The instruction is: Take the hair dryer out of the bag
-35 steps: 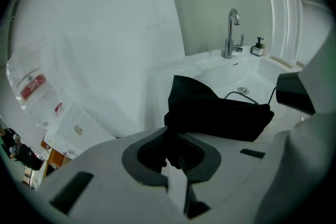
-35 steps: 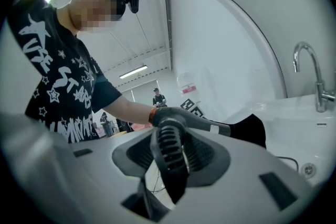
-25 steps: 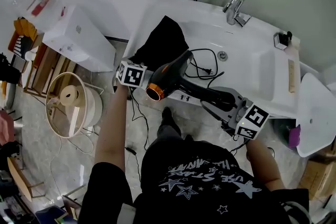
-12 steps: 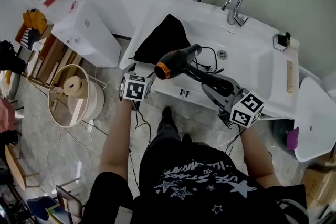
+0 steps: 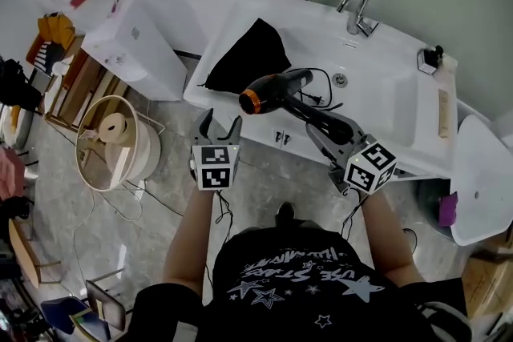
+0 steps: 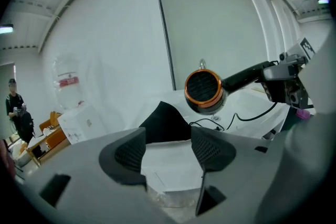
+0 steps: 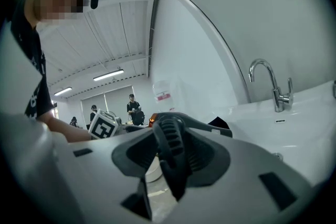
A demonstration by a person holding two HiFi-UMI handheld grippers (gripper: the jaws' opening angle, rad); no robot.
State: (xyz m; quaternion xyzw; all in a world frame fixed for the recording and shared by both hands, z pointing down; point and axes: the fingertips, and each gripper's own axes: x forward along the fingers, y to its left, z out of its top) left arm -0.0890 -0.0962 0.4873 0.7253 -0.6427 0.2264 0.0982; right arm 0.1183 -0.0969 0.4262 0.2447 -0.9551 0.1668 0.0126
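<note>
The black hair dryer [image 5: 271, 90], with an orange ring at its rear, hangs in the air over the sink's front rim, clear of the bag. My right gripper [image 5: 330, 135] is shut on its handle [image 7: 169, 150]. The empty black bag [image 5: 250, 56] lies crumpled on the left of the white counter. My left gripper [image 5: 220, 126] is below the counter's front edge, short of the bag, its jaws closing with nothing between them. In the left gripper view the dryer [image 6: 204, 91] and the bag [image 6: 165, 121] lie beyond my left gripper [image 6: 169, 150].
The dryer's cord [image 5: 314, 96] trails into the white basin [image 5: 385, 92] below the faucet [image 5: 357, 12]. A round wooden stand [image 5: 112, 154] with a paper roll and a white box [image 5: 132, 52] stand on the floor at left. People stand far off [image 7: 132, 107].
My left gripper has drawn back from the bag's edge at the counter toward the person, its jaws now apart. The dryer, in my right gripper, has shifted slightly up over the sink.
</note>
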